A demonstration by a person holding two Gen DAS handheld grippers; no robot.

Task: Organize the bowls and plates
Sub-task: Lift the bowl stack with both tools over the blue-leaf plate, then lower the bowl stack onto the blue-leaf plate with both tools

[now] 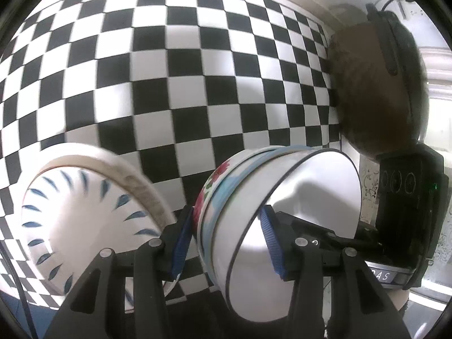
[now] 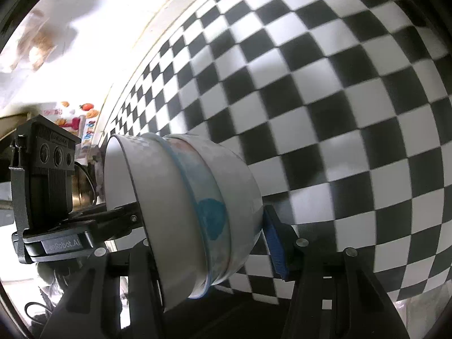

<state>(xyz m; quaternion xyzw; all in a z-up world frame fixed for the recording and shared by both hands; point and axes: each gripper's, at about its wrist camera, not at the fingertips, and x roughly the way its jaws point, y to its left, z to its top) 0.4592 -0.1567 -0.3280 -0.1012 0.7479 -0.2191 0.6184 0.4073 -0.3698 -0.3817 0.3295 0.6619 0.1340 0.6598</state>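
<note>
A stack of nested white bowls (image 1: pixel 254 212) is held on its side above the checkered tablecloth (image 1: pixel 197 70). My left gripper (image 1: pixel 226 240) is shut on one side of the stack's rim. My right gripper (image 2: pixel 209 240) is shut on the opposite side of the same stack (image 2: pixel 183 212), one finger inside the top bowl and one under the base. The outer bowl has red flowers and a blue band. A white plate with blue dashes (image 1: pixel 84 220) lies on the cloth left of the stack. The right gripper's body (image 1: pixel 406 220) shows in the left view.
The checkered cloth (image 2: pixel 310 113) covers the table. The person's head with a headset (image 1: pixel 378 84) is at the right in the left view. The left gripper's body (image 2: pixel 48 183) stands at the left in the right view, with a bright wall behind.
</note>
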